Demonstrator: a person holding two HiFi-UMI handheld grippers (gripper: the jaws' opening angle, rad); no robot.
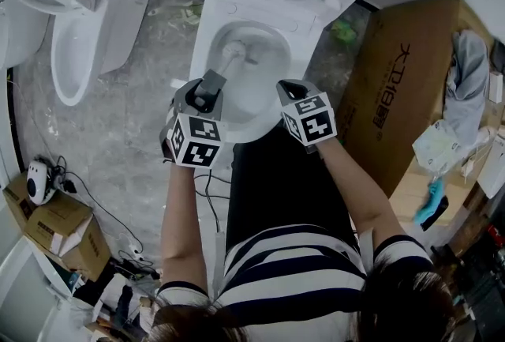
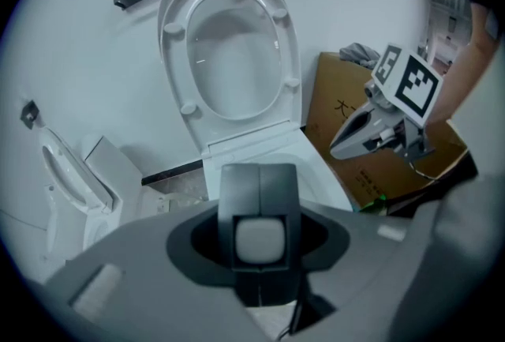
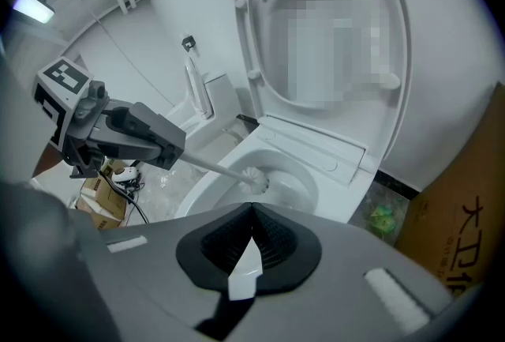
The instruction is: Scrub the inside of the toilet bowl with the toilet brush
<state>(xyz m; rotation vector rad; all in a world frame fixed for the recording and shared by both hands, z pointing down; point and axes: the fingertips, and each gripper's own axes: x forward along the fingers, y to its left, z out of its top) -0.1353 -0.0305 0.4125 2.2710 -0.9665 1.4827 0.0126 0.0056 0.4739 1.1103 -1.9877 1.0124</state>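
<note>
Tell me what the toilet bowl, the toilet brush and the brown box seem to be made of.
Toilet bowl: probably glazed ceramic; white, smooth, with soft shine.
Toilet brush: likely plastic; thin pale handle, white bristly head.
Brown box: cardboard, matt, with printed characters.

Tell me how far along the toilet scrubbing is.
Done: the seat is up and the brush is picked up. In hand: the left gripper is shut on the handle, bristles inside the bowl. The right gripper hangs shut nearby. How much remains unscrubbed doesn't show.
</note>
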